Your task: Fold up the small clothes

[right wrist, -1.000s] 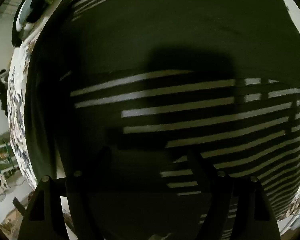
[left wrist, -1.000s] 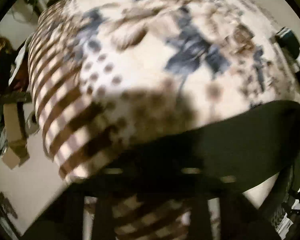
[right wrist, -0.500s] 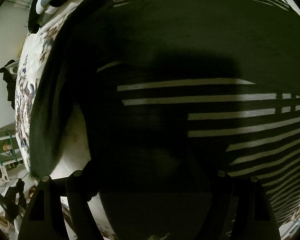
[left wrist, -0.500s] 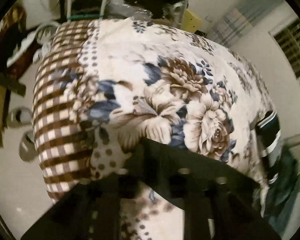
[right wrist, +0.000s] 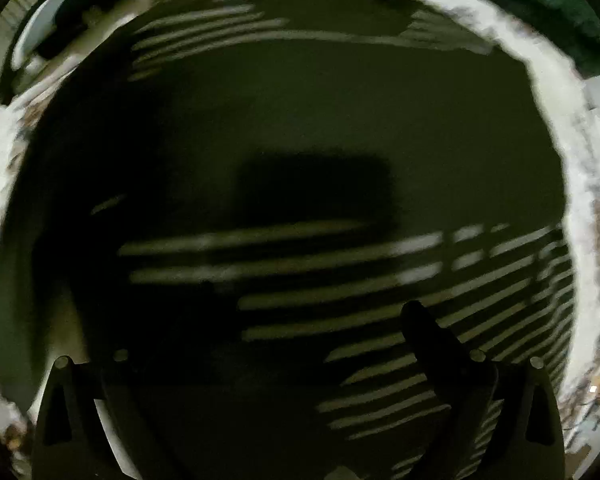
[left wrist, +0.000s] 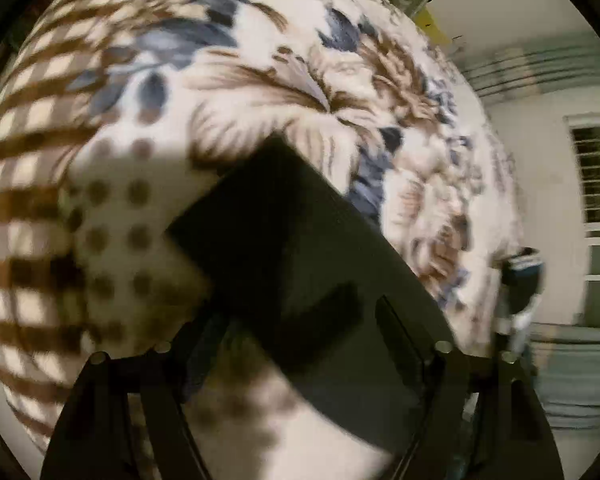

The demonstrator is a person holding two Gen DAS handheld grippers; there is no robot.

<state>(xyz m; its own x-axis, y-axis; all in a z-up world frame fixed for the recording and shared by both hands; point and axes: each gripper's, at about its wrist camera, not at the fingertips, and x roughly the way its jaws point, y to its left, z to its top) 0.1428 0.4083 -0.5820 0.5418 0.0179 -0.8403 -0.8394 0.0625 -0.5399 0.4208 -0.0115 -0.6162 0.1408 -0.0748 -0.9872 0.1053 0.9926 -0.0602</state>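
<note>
Dark striped garment [right wrist: 300,128] spread flat on floral blanket [left wrist: 260,60], directly beneath right gripper [right wrist: 300,360], stripes running crosswise. Both grippers opening, gripping nothing. Left gripper [left wrist: 300,344] over a garment corner.

Under my fingers lies a bed covered by a cream blanket [left wrist: 260,60] printed with brown and blue flowers, brown dots and a brown check border. A dark garment [right wrist: 300,120] with pale stripes lies spread flat on it, its dark corner [left wrist: 268,216] over the dotted part. Near the blanket's far edge sits a dark-and-white striped bundle [left wrist: 522,276].
</note>
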